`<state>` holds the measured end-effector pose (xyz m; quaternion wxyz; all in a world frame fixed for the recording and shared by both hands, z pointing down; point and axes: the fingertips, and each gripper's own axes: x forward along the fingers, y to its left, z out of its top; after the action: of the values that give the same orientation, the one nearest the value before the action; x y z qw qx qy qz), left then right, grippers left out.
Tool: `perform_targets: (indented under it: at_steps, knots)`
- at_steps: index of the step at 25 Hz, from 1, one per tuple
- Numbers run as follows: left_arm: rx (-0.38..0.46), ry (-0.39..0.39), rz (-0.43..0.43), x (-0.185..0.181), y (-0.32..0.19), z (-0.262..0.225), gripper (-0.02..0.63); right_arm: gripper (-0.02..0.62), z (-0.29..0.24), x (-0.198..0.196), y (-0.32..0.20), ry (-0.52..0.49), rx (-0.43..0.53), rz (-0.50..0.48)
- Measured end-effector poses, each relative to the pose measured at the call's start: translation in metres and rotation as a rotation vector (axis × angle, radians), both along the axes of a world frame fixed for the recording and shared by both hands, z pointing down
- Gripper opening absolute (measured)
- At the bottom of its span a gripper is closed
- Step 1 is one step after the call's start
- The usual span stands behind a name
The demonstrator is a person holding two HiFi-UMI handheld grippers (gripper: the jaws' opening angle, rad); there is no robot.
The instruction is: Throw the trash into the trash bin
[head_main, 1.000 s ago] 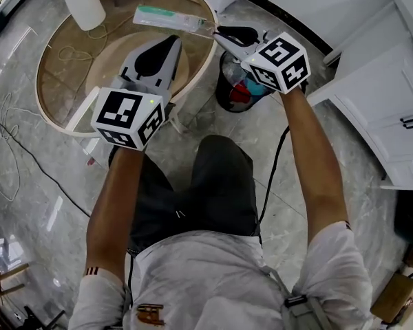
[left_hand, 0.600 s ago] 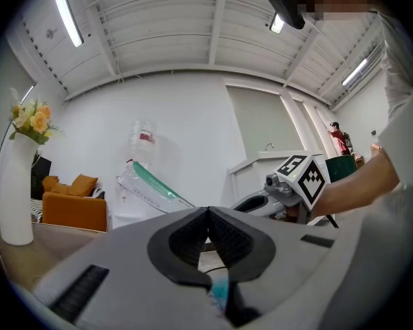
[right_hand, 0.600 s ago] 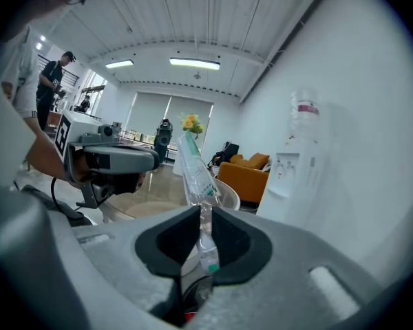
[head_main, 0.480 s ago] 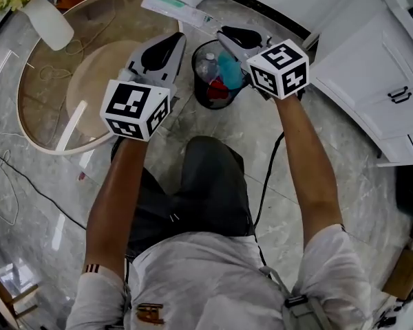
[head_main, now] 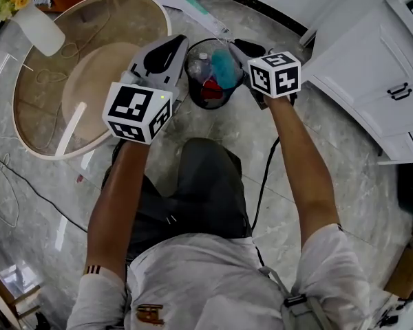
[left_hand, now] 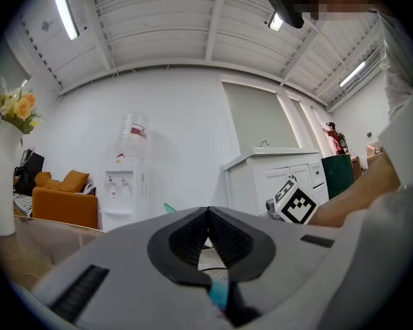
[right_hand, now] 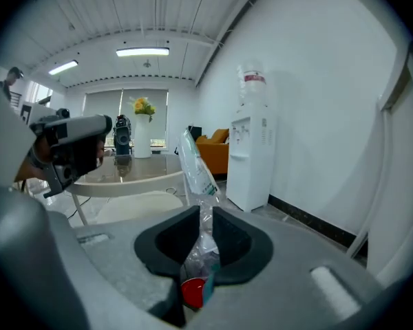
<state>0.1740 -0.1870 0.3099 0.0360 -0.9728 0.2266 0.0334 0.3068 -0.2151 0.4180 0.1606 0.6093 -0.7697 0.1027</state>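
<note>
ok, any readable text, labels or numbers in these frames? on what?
Nothing legible.
plastic wrapper: green print, too blurred to read.
water bottle label: red, too small to read.
shirt logo: unreadable.
marker cubes: square patterns only, no letters.

Lounge corner of an office or showroom. Polished marble floor (head_main: 344,150); round glass worktop (head_main: 117,26) bearing a vase of flowers (left_hand: 1,184); orange sofa (left_hand: 62,201); bottled-water dispenser (left_hand: 127,191); white cabinets (head_main: 378,67); strip lights (right_hand: 142,51) on a slatted white ceiling. The furnishings indicate a reception or break area.
</note>
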Motion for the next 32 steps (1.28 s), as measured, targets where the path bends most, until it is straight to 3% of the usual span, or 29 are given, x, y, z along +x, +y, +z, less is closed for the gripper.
perform_targets:
  at_steps: [6, 10, 22, 32]
  knots:
    - [0.007, -0.017, -0.010, 0.000, 0.002, 0.000, -0.002, 0.074, 0.036, 0.021, -0.007, -0.011, -0.080, 0.056]
    - [0.008, -0.019, -0.017, -0.004, 0.001, 0.000, -0.002, 0.089, 0.047, 0.025, -0.007, -0.035, -0.079, 0.064]
    - [-0.001, -0.017, -0.013, -0.010, 0.000, 0.003, -0.002, 0.048, -0.022, -0.014, -0.001, 0.002, 0.151, -0.048]
    - [0.019, 0.006, -0.052, -0.047, -0.010, -0.017, -0.002, 0.006, -0.111, -0.113, 0.004, -0.010, 0.347, -0.257]
